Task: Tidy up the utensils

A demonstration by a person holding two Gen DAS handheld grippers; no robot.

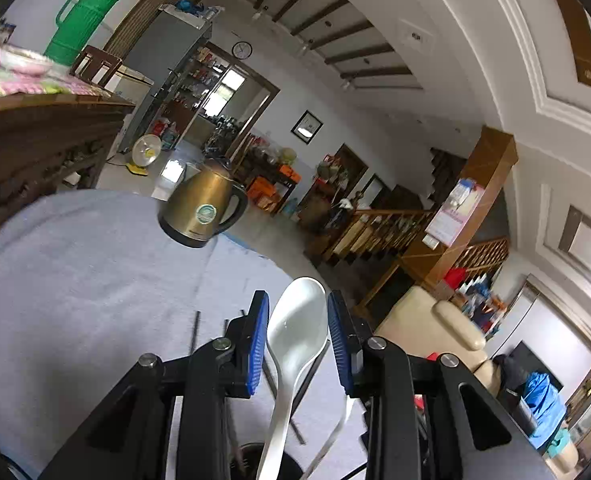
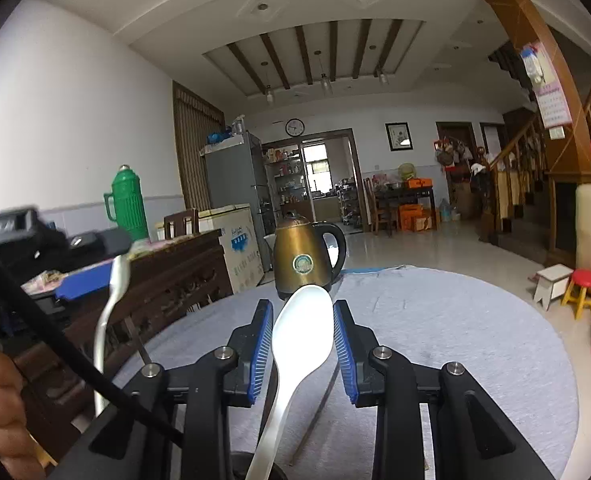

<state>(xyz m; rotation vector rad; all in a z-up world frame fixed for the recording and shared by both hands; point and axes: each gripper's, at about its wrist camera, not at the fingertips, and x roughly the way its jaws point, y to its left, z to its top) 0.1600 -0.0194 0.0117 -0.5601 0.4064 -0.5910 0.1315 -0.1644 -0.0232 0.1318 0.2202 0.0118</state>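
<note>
"Two spoons at once. Are they safe in my grip?"

"Only just. Your left gripper (image 1: 298, 296) is clamped on a white spoon (image 1: 291, 344), with a pad on each edge of the bowl and the handle trailing down towards you. Your right gripper (image 2: 303, 305) pinches a second white spoon (image 2: 301, 332) the same way. Both hang over the near part of the grey table (image 2: 435, 320), and neither is put away yet."

"What's the worry?"

"The hold itself. A spoon bowl is curved and glossy, so the pads (image 1: 257, 344) bear on two narrow rims. Swing or tilt your wrist quickly and I'd expect the spoon to pivot or squirt out forwards."

"Anything in the way?"

"The brass kettle (image 2: 303, 256) stands at the far edge, straight ahead of your right hand, so a long reach could knock it. Your hands are also close together. From the right camera, a metal handle (image 2: 111, 300) stands up right beside your left gripper, and I can't tell what holds it. Drift left and you may strike it."

"And below?"

"Something dark and round (image 1: 255, 456) sits under the handles. It may be a holder, but it's too cut off to say."
</note>
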